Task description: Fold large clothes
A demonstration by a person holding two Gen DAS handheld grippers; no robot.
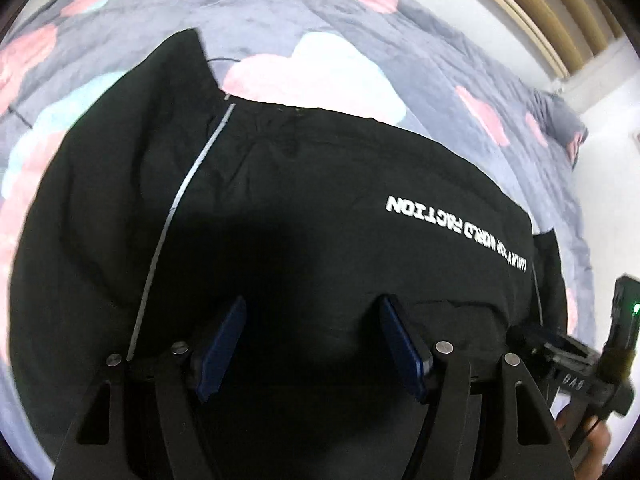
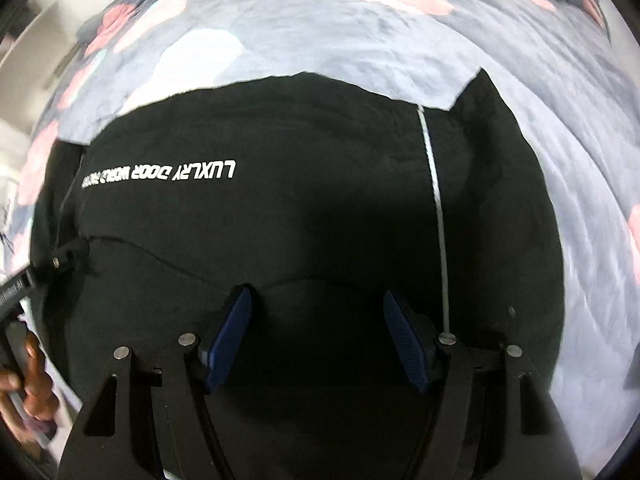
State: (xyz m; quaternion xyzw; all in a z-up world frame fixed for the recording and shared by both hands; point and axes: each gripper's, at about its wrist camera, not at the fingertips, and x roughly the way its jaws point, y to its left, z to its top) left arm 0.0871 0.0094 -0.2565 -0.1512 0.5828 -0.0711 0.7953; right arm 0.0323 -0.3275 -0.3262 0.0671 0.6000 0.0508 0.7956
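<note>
Both wrist views look steeply down, close over the same black garment (image 1: 320, 200) on the bedspread (image 2: 360, 32).

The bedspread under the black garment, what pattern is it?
Grey-blue bedspread with pink and white patches, left wrist view.

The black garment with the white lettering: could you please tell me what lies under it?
The black garment lies on a grey quilt with pink patches, seen around its edges. What is directly beneath it is covered.

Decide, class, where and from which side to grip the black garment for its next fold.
Probably take the black garment at its near edge, one claw per side, coming straight down from above: it lies flat on the flowered quilt, and both open claws already point down over it.
</note>
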